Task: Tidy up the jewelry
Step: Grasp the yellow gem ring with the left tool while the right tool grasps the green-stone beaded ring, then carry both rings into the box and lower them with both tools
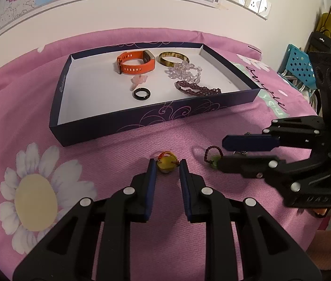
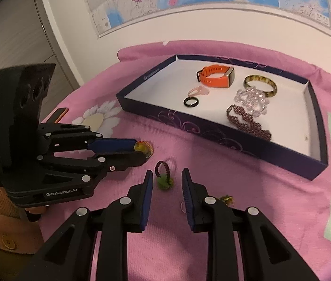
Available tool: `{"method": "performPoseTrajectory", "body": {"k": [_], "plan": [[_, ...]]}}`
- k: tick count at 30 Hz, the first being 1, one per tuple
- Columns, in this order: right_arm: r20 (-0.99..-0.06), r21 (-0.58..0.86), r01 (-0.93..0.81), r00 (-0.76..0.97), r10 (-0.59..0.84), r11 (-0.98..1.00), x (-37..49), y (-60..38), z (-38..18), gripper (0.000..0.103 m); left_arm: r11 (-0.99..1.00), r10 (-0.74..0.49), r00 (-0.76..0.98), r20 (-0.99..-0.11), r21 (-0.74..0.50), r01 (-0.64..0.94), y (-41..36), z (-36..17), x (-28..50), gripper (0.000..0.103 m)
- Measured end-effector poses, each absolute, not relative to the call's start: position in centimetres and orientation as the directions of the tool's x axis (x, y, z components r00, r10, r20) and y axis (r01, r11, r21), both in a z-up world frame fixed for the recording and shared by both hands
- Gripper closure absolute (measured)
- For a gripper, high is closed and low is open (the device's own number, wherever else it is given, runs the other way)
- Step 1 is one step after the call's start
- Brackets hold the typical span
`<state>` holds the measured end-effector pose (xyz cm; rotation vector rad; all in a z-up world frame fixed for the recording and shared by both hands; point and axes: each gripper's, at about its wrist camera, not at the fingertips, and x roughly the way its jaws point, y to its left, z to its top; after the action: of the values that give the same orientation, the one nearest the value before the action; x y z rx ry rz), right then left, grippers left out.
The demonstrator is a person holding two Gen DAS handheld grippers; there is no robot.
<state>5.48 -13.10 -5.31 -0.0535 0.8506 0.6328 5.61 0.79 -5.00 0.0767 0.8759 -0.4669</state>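
Holding 2 tools over the pink flowered cloth (image 1: 123, 140), I have my left hand-held gripper (image 1: 165, 166) with its fingers apart on either side of a yellow bead charm (image 1: 165, 165), which lies on the cloth between the tips (whether the pads touch it I cannot tell). My right hand-held gripper (image 2: 165, 178) is also spread apart, its blue pads flanking a green bead on a dark red beaded loop (image 2: 163, 175) that rests on the cloth, not clamped. Another small yellow-green piece (image 2: 226, 198) peeks out at 3 o'clock of the right finger.

At 12 o'clock sits the dark blue box lid (image 1: 156, 119) with a white floor. Inside it, an orange watch (image 1: 136, 63) lies at the far middle, an amber bangle (image 1: 173, 58) just beside it at 3 o'clock, a clear bead bracelet (image 1: 185, 71) touching the bangle, a purple bead bracelet (image 1: 197, 89) nearer, a black ring (image 1: 142, 93) and a pink piece (image 1: 138, 80) near the centre.
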Motion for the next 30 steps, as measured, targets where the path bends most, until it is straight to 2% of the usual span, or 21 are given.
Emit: {"method": "performPoseTrajectory", "body": {"k": [3, 4, 16, 30], "plan": [[-0.726, 0.196, -0.541, 0.481, 0.492, 0.818, 5.7, -12.8, -5.6, 0.084, 0.898, -0.362, 0.547, -0.755, -0.125, 0.422, 0.8, -5.0, 5.6, 0.083], [-0.727, 0.200, -0.542, 0.477, 0.495, 0.816, 5.7, -12.8, -5.7, 0.090, 0.898, -0.362, 0.548, -0.754, -0.125, 0.422, 0.8, -5.0, 5.6, 0.083], [-0.691, 0.210, -0.509, 0.527, 0.495, 0.835, 5.6, -14.6, -4.2, 0.090, 0.896, -0.376, 0.559, -0.739, -0.136, 0.423, 0.8, -4.4, 5.5, 0.084], [-0.653, 0.197, -0.480, 0.586, 0.480, 0.855, 6.6, -16.7, -2.0, 0.090, 0.890, -0.395, 0.621, -0.677, -0.115, 0.441, 0.4, -1.2, 6.0, 0.084]]}}
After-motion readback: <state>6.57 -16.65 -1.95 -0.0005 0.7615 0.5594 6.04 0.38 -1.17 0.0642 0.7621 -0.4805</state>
